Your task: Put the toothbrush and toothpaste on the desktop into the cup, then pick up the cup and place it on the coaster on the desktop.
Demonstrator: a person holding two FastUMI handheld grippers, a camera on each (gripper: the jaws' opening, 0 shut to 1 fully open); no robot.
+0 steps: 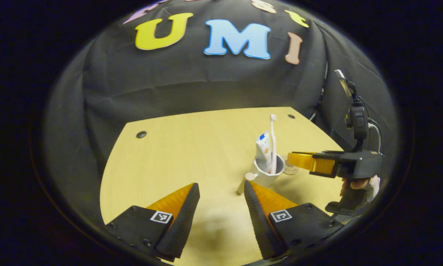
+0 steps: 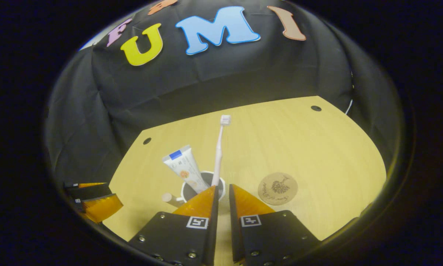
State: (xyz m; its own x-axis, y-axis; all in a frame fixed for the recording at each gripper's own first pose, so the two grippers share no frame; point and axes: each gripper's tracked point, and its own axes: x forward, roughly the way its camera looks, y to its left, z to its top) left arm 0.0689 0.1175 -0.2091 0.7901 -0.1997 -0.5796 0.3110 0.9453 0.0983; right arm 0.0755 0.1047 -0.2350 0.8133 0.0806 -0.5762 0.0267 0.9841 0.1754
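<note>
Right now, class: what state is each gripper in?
Left gripper: open, holding nothing.
Right gripper: nearly shut at the cup rim; grip cannot be told.

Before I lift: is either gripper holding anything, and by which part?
Left gripper: fingers open, nothing held. Right gripper: fingers nearly together at the cup's near rim; whether they pinch its wall cannot be told.

A pale wooden surface (image 1: 191,155) is seen with a curved far edge. Two small dark round holes are set into it near the back, one toward the left (image 1: 141,134) and one toward the right (image 2: 316,108). The surface is backed closely by a black cloth wall (image 2: 243,74), which hangs in folds.
</note>
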